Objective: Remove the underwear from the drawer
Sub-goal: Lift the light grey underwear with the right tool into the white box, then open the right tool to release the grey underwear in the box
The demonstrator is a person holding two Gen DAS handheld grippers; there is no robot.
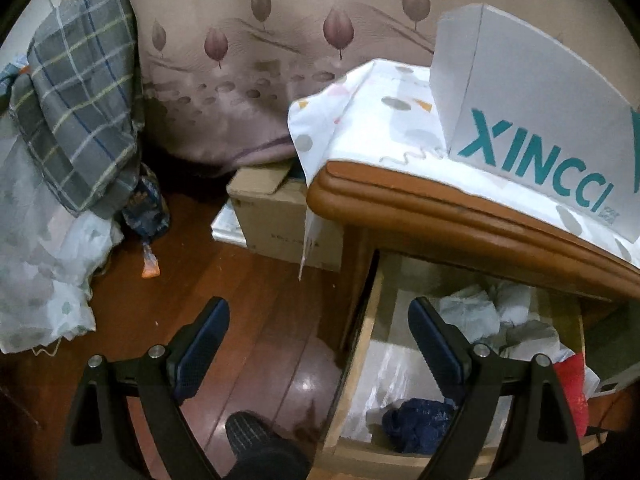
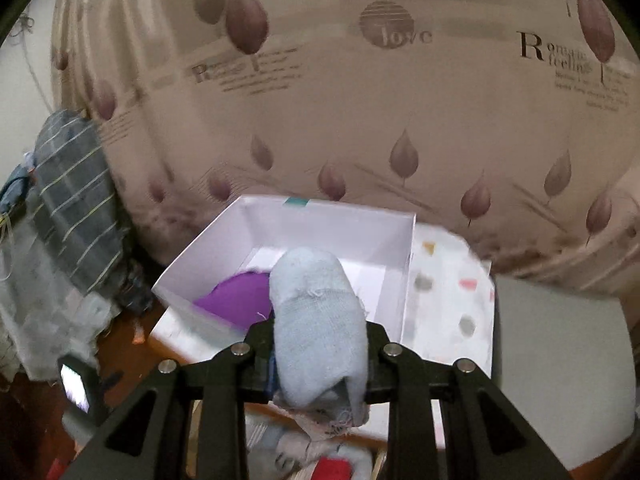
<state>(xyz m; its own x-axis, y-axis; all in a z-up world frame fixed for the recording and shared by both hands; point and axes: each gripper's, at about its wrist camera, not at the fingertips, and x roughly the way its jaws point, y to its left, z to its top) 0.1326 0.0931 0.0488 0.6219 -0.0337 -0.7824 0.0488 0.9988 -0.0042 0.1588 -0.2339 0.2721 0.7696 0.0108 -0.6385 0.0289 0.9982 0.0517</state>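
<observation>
My left gripper [image 1: 318, 344] stands open and holds nothing, its left finger over the floor and its right finger over the open wooden drawer [image 1: 352, 364]. In the drawer lie pale crumpled garments [image 1: 480, 312], a dark blue bundle [image 1: 416, 420] and something red [image 1: 572, 380]. My right gripper [image 2: 320, 344] is shut on a rolled pale blue piece of underwear [image 2: 316, 320], raised in front of an open white box [image 2: 320, 224]. A purple garment [image 2: 236, 300] lies inside that box. The drawer's contents [image 2: 328, 464] show below the right gripper.
The white box [image 1: 540, 112], printed XINCCI, stands on a spotted white cloth [image 1: 372, 120] over the cabinet top [image 1: 440, 204]. A cardboard box [image 1: 276, 216] sits on the wood floor [image 1: 224, 280] beside it. Plaid bedding [image 1: 80, 100] hangs at left. A patterned curtain [image 2: 360, 120] fills the back.
</observation>
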